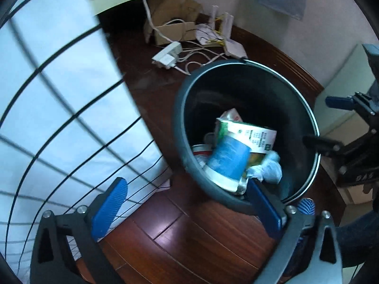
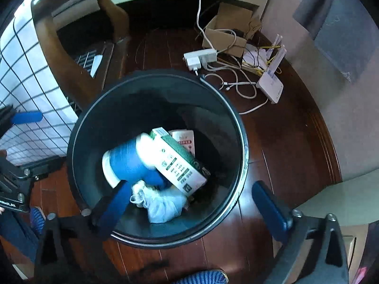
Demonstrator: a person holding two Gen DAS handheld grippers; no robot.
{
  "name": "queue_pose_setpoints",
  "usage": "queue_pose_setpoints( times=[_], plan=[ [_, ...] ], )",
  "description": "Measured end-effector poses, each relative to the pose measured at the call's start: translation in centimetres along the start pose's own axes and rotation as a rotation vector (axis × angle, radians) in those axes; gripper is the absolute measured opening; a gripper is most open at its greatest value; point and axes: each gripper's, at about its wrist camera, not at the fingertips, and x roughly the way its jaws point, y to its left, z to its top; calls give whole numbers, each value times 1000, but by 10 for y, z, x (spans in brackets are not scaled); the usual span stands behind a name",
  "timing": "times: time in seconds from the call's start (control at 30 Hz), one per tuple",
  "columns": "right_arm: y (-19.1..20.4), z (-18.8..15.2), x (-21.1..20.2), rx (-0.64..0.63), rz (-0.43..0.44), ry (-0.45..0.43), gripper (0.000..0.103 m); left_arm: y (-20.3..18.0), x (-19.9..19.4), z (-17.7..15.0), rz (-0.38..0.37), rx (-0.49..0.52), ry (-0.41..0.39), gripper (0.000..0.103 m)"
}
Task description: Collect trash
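Note:
A dark round trash bin point(image 1: 305, 108) point(image 2: 239, 132) stands on the wood floor. Inside lie a blue paper cup point(image 1: 227, 158) point(image 2: 130, 163), a green-and-white carton point(image 1: 251, 135) point(image 2: 180, 163), a crumpled pale plastic bag point(image 1: 272, 168) point(image 2: 163, 203) and a red-printed wrapper point(image 2: 184, 139). The cup looks motion-blurred. My left gripper point(image 1: 187, 203) is open and empty, at the bin's near rim. My right gripper point(image 2: 191, 206) is open and empty, straddling the bin's near rim from above. Each gripper shows at the edge of the other's view.
A white sheet with a black grid point(image 1: 59, 108) point(image 2: 30, 75) hangs to the left. A power strip point(image 1: 168, 54) point(image 2: 201, 58), cables, a cardboard box point(image 1: 173, 26) point(image 2: 227, 28) and a white router point(image 2: 271, 84) lie behind the bin. A wooden chair point(image 2: 59, 47) stands at the left.

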Motion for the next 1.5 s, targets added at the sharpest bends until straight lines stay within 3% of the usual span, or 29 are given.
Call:
queue_pose_setpoints(
  times=[0.43, 0.87, 1.5],
  plan=[
    [18, 9, 2, -8, 3, -7, 103, 11, -8, 2, 26, -24, -46, 103],
    [27, 11, -20, -22, 5, -56, 103, 16, -28, 1, 60, -32, -79, 103],
    [54, 4, -153, 20, 7, -246, 103, 31, -153, -24, 142, -64, -256, 103]
  ],
)
